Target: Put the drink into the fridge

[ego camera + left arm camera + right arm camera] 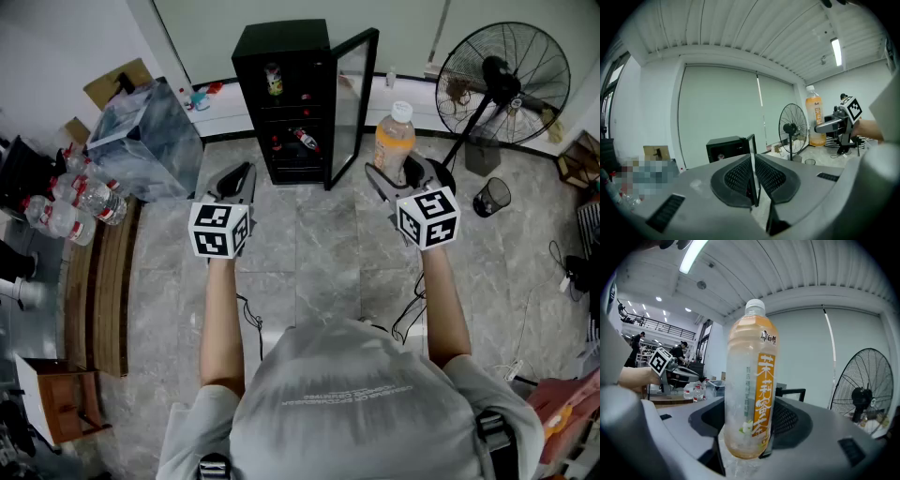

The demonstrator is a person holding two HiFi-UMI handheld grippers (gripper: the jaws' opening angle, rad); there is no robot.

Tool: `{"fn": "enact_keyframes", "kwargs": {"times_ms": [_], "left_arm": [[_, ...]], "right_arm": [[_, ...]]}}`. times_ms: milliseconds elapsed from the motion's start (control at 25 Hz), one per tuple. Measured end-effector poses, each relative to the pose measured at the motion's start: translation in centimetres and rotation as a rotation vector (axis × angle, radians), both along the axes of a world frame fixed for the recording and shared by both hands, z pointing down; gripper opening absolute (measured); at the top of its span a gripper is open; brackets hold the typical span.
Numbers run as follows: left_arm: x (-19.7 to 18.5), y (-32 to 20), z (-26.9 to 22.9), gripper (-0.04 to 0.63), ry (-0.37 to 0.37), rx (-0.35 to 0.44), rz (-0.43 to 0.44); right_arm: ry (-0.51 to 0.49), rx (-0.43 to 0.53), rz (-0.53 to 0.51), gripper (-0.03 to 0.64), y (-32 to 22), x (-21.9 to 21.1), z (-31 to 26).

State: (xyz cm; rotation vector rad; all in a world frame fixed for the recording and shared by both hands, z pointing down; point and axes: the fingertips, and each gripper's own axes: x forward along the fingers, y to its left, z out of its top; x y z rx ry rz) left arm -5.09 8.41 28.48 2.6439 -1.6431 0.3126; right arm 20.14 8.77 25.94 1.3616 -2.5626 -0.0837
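R tongs (749, 437): clenched on drink (394, 141), held upright, cap (401, 111) up.
L tongs (754, 180): pressed together, empty.
Fridge (281, 98): 12 o'clock ahead, door (354, 94) open.
Drink: 1 o'clock, outside fridge, near door.

The right tool (405, 174) hides the base of the tea bottle (394, 139) from our head view. We cannot name the small things (274, 81) on the fridge (281, 42) shelves. In the right gripper view the picture's edge cuts off the floor fan (863, 390) on its right side.
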Motion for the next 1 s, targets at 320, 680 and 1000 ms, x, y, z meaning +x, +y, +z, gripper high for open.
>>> {"fn": "enact_keyframes", "kwargs": {"times_ms": [320, 680, 1000], "left_arm": [[-2.2, -0.2, 0.3, 0.031, 0.021, 0.008, 0.006], [-7.2, 0.7, 1.1, 0.031, 0.023, -0.009, 0.044], [-11.5, 0.2, 1.3, 0.031, -0.036, -0.009, 0.095]], "right_arm": [[0.008, -0.005, -0.026, 0.276, 0.0, -2.7, 0.2], [-0.024, -0.011, 0.019, 0.281, 0.5, -7.7, -0.2], [0.000, -0.054, 0.030, 0.281, 1.6, -12.9, 1.5]]}}
